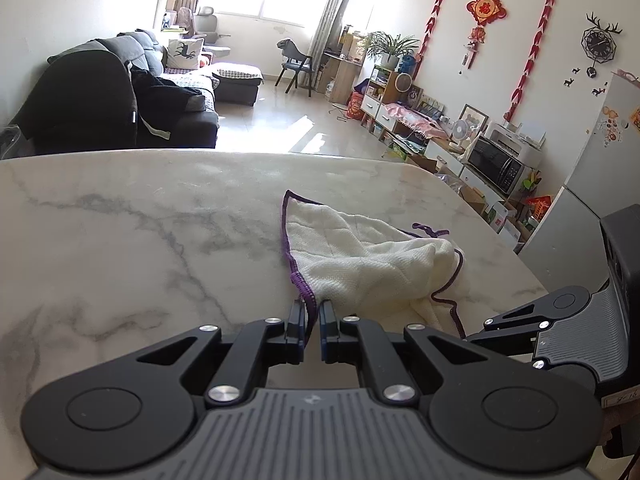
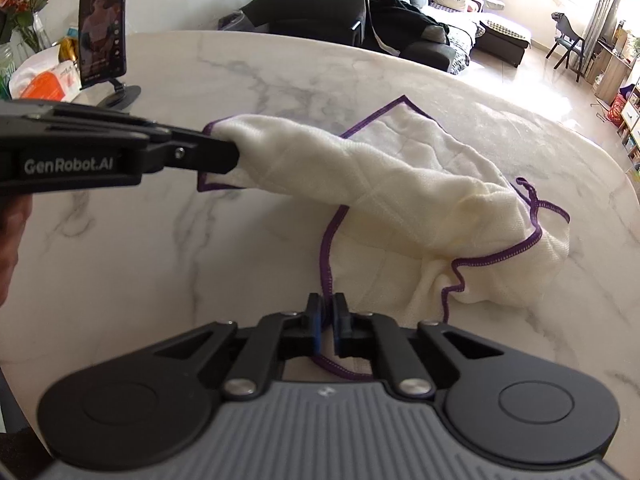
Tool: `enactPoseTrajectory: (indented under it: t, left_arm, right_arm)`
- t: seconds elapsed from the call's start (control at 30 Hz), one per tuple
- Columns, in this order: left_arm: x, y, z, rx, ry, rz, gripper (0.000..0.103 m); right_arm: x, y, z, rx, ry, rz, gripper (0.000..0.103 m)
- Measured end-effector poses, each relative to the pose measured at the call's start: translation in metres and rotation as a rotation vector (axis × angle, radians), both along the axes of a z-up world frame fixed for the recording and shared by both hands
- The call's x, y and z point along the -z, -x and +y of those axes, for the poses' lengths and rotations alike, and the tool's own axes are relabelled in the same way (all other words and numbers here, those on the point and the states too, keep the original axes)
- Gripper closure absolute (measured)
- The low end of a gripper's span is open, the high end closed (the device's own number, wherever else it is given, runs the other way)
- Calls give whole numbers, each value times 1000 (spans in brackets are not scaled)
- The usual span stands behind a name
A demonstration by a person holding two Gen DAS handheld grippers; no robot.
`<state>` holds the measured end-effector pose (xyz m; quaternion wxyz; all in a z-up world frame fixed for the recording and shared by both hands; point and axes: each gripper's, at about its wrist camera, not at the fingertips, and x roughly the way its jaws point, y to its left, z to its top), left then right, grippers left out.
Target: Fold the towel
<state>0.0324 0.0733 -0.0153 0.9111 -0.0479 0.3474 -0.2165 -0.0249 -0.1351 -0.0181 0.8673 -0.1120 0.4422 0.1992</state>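
Lying crumpled on the white marble surface (image 2: 120, 240), the cream towel (image 2: 400, 184) with purple stitched edging is pinched at two places. The left gripper (image 1: 314, 312) has its fingers (image 1: 298, 320) clenched on a purple-edged corner, which is lifted off the surface in the right wrist view. The right gripper (image 2: 329, 312) grasps the near hem, fingers closed on the edging. A phone on a stand (image 2: 104, 28) rests at the far left of the surface.

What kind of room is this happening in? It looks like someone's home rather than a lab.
Most likely a lived-in living and dining room. A grey sofa with cushions faces a low cabinet holding a microwave, red festive hangings decorate the wall, and the work happens on a marble table.
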Motion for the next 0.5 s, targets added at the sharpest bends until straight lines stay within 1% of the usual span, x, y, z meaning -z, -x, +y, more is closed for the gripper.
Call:
enactPoseTrajectory:
  t: [0.13, 0.3, 0.5]
  left_arm:
    - [0, -2, 7, -36, 4, 10, 96]
    - [1, -7, 16, -97, -7, 34, 96]
    - [3, -8, 21, -132, -18, 57, 96]
  right_arm:
    - [-15, 5, -10, 15, -27, -46, 98]
    - [-43, 13, -28, 48, -73, -120, 98]
    - [-68, 16, -48, 95, -114, -182, 98]
